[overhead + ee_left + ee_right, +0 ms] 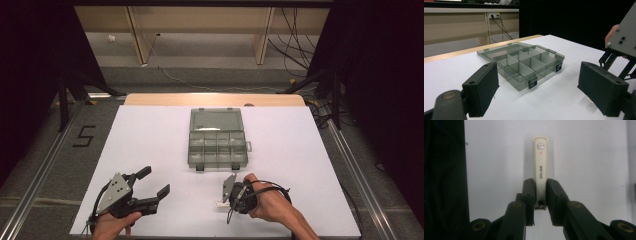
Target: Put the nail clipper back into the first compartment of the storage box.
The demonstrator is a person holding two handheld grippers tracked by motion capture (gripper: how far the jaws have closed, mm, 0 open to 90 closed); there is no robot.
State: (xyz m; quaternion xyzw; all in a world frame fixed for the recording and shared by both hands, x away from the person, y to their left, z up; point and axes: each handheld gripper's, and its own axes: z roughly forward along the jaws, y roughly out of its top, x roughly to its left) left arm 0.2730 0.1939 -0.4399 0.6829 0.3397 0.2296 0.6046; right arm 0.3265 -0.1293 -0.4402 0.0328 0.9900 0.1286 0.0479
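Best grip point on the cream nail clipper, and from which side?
Across the narrow sides near the metal cutter end, from above. The nail clipper lies flat on the white table, long and slim, so its width fits between the jaws. The right hand-held gripper already clamps it there.

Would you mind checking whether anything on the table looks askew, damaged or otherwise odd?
Nothing stands out. The compartment box lies open and square on the white table, its compartments empty, and the cream nail clipper sits straight in the right gripper.

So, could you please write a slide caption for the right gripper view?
Right gripper shut on a cream nail clipper lying on the white table.
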